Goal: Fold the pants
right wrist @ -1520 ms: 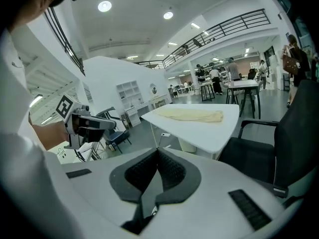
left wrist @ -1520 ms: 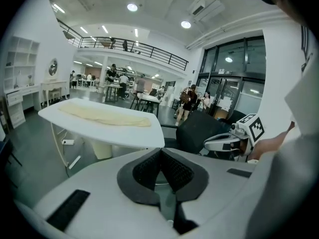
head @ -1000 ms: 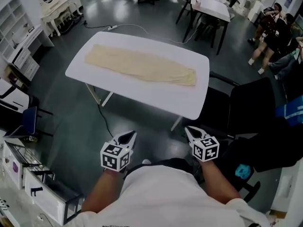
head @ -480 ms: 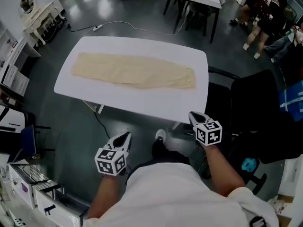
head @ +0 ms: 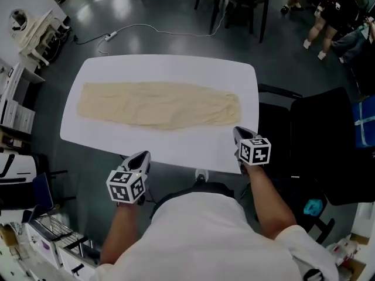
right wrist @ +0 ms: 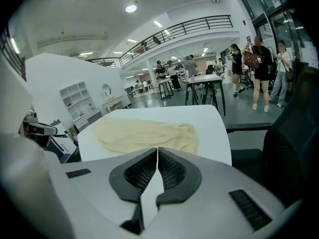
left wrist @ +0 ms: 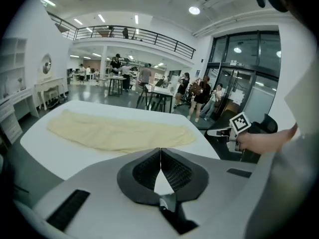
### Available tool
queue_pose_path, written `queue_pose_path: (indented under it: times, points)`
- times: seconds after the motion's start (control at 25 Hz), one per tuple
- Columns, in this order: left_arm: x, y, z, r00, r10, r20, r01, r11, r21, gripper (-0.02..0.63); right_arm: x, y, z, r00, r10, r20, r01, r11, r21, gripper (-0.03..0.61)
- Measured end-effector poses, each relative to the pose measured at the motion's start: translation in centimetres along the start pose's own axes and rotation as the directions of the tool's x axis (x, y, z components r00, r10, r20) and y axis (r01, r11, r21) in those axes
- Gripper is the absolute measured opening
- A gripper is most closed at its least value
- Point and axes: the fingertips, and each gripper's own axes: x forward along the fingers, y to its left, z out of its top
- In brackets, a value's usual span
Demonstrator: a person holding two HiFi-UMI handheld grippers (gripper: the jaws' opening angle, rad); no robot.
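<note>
Head view: bystanders (head: 328, 13) cut by the upper-right edge; bench (head: 176, 69) underside hidden. Gripper views: bench near edge masked by left gripper (left wrist: 160, 153) and right gripper (right wrist: 157, 151); distant figures (left wrist: 117, 63) probably too small to resolve.

The pants (head: 158, 104) are soft matt cloth, faintly creased; the table (head: 176, 148) under them smooth, white, dully shiny. Floor (head: 146, 16) at twelve o'clock — glossy, mirroring lights. The fingers (left wrist: 144, 172) of the left gripper (left wrist: 160, 150) are matt plastic, ribbed black inside.

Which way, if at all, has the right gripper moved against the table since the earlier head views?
Yes: the right gripper has come forward over the table's near right corner; earlier it hung short of that edge.
</note>
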Motion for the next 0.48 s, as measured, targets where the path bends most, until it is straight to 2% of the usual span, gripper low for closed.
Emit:
queue_pose_path:
  times: [0.16,0.28,0.48]
  points:
    - [2.7,1.9,2.5,0.999,0.016,-0.047,-0.014,0.999,0.031,0.028,3.9,-3.8,0.8,0.997,-0.072,-0.009,0.072,0.995,0.067,0.038]
    - [4.5,2.1,3.9,0.997,0.002,-0.078,0.003,0.998,0.062,0.028,6.3,-6.7,1.3,0.989,-0.145,-0.038,0.148,0.982,0.116,0.086]
    - [7.1,2.7,4.2,0.992,-0.021,-0.126,0.027,0.999,0.041,0.028,10.4,-10.8,1.3,0.976,-0.198,-0.089,0.21,0.966,0.152,0.158]
